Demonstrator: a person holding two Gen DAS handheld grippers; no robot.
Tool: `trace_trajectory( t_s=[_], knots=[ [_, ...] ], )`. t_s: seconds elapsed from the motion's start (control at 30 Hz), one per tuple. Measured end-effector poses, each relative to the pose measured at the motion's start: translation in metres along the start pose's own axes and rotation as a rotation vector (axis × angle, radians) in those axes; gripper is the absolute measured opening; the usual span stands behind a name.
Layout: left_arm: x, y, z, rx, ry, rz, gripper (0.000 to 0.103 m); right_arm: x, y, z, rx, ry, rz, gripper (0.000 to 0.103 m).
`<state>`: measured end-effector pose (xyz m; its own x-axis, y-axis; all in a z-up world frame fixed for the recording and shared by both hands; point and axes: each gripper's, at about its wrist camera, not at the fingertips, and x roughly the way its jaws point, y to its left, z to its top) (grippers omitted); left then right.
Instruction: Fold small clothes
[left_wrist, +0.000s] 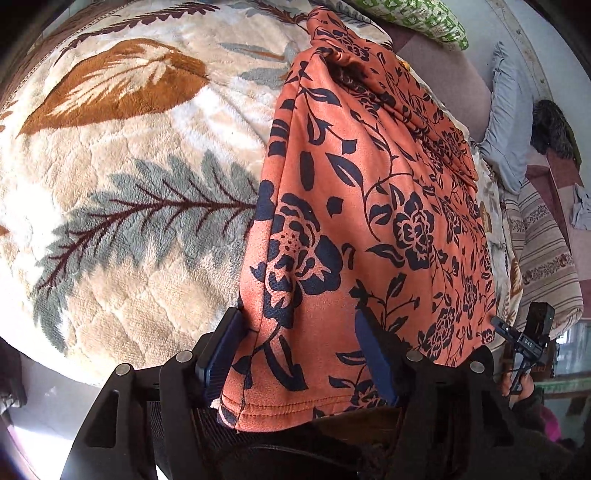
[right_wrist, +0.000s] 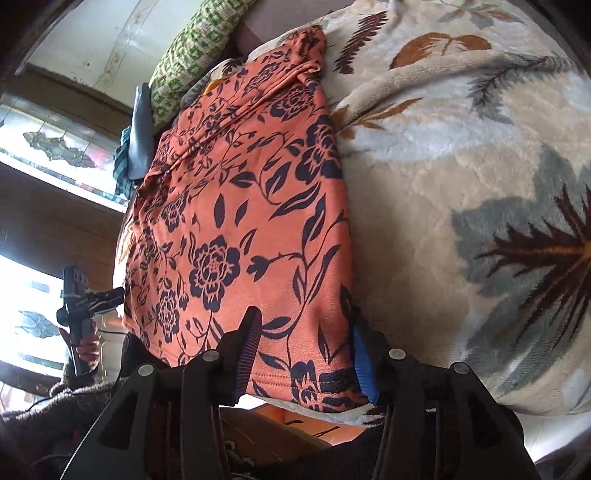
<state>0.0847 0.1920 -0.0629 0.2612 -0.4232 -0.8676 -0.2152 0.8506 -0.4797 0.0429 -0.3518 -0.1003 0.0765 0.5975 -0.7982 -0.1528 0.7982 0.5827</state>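
A cream leaf-patterned blanket (left_wrist: 122, 177) covers the bed; on it lies the orange floral garment (left_wrist: 369, 221), folded into a long strip, its near hem hanging over the bed edge; the left gripper (left_wrist: 301, 356) straddles one hem corner, jaws apart, pads not pressing; the right gripper (right_wrist: 304, 356) straddles the other corner, likewise spread and unclamped; a green patterned pillow (right_wrist: 188, 51) lies beyond.
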Motion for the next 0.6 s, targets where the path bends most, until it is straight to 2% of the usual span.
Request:
trace_trajectory(
  t_s=[0.23,0.4,0.47,0.53,0.57,0.6],
  knots=[
    [0.011,-0.015,-0.009,0.095,0.052,0.108,0.064,0.002,-0.005,-0.002,0.019,-0.002,-0.002,0.048],
    [0.007,-0.028,-0.015,0.202,0.029,0.271,0.063,0.004,-0.002,-0.002,0.013,0.006,-0.011,0.048],
    [0.014,-0.024,-0.014,0.166,0.058,0.244,0.064,0.005,-0.001,-0.001,0.011,0.011,-0.015,0.048],
    [0.014,-0.031,-0.015,0.188,0.061,0.225,0.066,0.006,0.0,-0.001,0.001,0.013,-0.024,0.048],
    [0.015,-0.033,-0.017,0.193,0.068,0.188,0.062,0.006,0.002,-0.002,-0.006,0.011,-0.028,0.048],
    [0.016,-0.036,-0.019,0.197,0.082,0.141,0.047,0.006,0.003,-0.003,-0.011,0.008,-0.032,0.048]
  ],
)
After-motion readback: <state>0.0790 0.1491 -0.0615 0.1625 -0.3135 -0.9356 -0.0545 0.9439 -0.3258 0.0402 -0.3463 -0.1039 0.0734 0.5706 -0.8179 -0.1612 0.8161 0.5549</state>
